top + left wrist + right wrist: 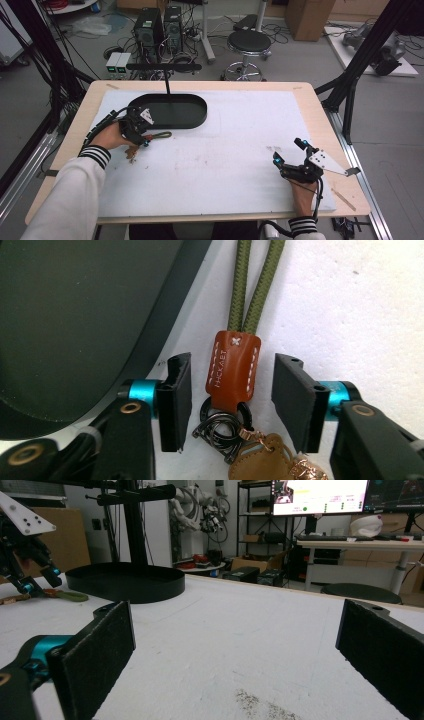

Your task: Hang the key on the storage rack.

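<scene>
- While the left gripper [232, 400] sits low over the counter [240, 150], its fingers [179, 400] flank the brown leather tab [233, 367] of a keychain, not yet pressing on it.
- Green cord [252, 285] runs up from that tab; dark rings [222, 427] and a tan charm [260, 455] lie below.
- Keychain [150, 137] lies just beside the black oval tray [172, 111].
- Right gripper [290, 152] rests well apart, near the counter's right edge, fingers [95, 655] spread wide, nothing between them.

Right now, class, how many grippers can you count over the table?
2. The left gripper sits beside the black tray, jaws astride the keychain strap; the right gripper rests near the table's right edge.
</scene>
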The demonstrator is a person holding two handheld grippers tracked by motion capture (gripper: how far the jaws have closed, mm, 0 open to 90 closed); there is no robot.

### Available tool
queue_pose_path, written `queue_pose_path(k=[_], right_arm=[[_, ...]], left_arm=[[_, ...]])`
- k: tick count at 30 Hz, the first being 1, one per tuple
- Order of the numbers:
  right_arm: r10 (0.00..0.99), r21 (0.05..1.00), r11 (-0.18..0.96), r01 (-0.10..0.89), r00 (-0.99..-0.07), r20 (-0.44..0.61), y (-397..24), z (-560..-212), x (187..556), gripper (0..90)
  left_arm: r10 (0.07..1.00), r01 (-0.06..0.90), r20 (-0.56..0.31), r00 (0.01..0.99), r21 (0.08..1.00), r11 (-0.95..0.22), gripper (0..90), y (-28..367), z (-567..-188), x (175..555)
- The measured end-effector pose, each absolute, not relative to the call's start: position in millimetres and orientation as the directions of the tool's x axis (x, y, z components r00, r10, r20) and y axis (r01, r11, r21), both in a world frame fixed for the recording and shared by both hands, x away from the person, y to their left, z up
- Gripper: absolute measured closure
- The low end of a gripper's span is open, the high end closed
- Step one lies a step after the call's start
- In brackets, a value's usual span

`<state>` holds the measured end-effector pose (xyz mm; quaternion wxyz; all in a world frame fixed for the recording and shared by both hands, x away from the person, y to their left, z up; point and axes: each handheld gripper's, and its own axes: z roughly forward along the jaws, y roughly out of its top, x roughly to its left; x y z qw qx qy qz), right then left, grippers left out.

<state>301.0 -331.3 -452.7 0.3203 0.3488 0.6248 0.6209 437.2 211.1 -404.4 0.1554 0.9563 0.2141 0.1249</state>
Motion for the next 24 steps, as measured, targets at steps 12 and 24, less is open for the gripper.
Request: queue_pose_path(k=[12, 24], right_arm=[[0.833, 0.999, -0.020, 0.040, -0.552, 0.039, -331.4, -452.7, 301.0, 1.4], [0.834, 0.999, -0.019, 0.038, -0.550, 0.037, -331.6, -452.7, 301.2, 1.4]], left_arm=[[0.437, 0.365, 0.191, 0.879, 0.322, -0.874, 61.4, 210.8, -406.9, 436.8], [0.434, 0.366, 0.180, 0.883, 0.317, -0.875, 69.2, 210.4, -407.4, 437.6]])
